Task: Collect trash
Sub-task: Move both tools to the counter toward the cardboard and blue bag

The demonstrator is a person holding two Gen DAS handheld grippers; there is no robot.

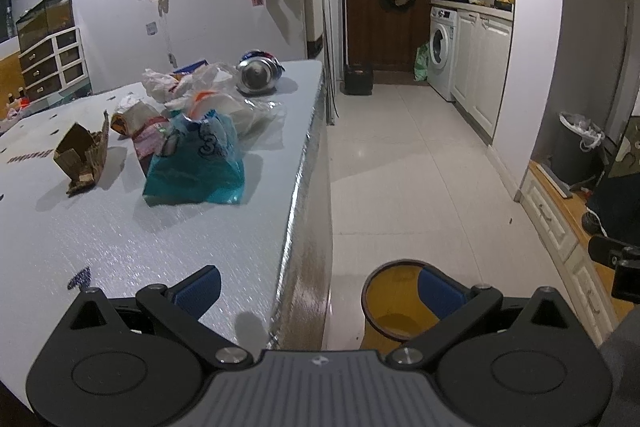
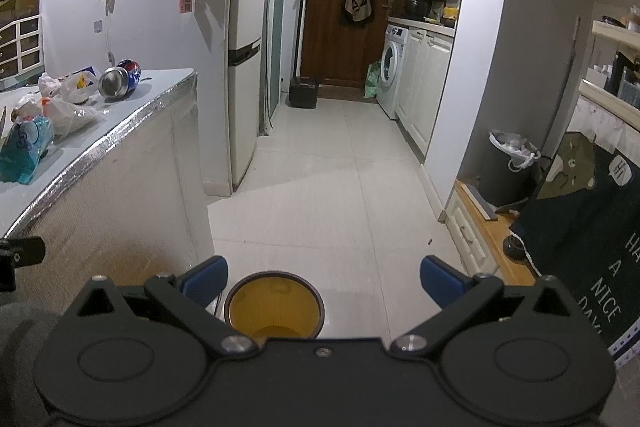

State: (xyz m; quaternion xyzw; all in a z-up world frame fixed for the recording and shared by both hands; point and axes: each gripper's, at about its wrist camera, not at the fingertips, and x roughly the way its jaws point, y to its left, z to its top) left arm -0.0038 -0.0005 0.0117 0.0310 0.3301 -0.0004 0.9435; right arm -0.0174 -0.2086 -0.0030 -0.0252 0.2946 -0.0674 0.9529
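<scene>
Trash lies on the white table (image 1: 120,235): a torn cardboard piece (image 1: 82,155), a blue plastic bag (image 1: 196,163), crumpled white bags (image 1: 176,83), a wrapped snack (image 1: 136,119) and a dented can (image 1: 258,75). The can (image 2: 120,79) and blue bag (image 2: 24,151) also show in the right wrist view. A yellow bin (image 1: 396,307) stands on the floor beside the table, also seen as the yellow bin (image 2: 274,305). My left gripper (image 1: 320,287) is open over the table's corner, holding nothing. My right gripper (image 2: 324,279) is open above the bin, holding nothing.
A fridge (image 2: 244,67) stands past the table's end. A tiled floor (image 1: 400,167) runs to a brown door (image 2: 344,7) with a washing machine (image 2: 390,67) at the right. A dark lined bin (image 2: 508,167) and a black sign (image 2: 592,227) sit at the right.
</scene>
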